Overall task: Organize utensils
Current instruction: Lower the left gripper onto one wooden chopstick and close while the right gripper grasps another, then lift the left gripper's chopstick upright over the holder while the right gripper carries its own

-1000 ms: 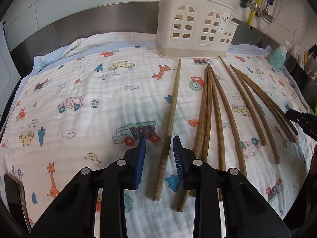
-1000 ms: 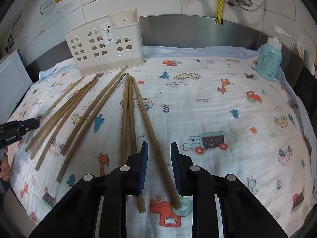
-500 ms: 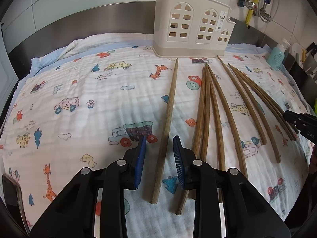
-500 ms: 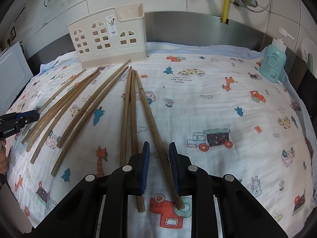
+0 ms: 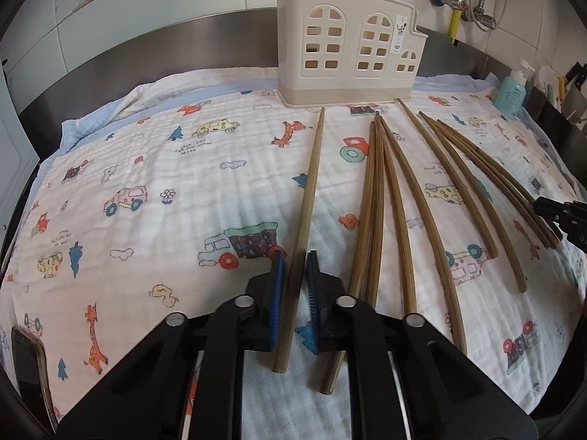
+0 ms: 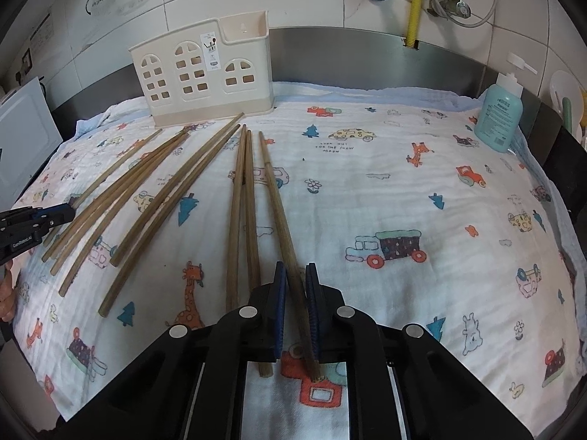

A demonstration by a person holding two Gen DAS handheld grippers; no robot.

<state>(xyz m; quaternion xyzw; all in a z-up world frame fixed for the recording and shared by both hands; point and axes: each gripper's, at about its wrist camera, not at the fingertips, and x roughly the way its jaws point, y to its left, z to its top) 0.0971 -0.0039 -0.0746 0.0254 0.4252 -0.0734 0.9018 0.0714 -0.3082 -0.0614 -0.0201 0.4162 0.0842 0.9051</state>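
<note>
Left gripper (image 5: 295,286) clamped on leftmost chopstick (image 5: 306,201); right gripper (image 6: 295,293) clamped on rightmost chopstick (image 6: 279,212). Other chopsticks (image 5: 422,198) fanned between. Cream holder (image 5: 348,44) at counter's back edge.

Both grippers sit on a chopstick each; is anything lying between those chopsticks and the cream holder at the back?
Nothing visible blocks either route. The left gripper is shut on the leftmost chopstick, the right gripper on the rightmost chopstick. Only patterned cloth and the other chopsticks, lying flat, lie before the cream holder.
</note>
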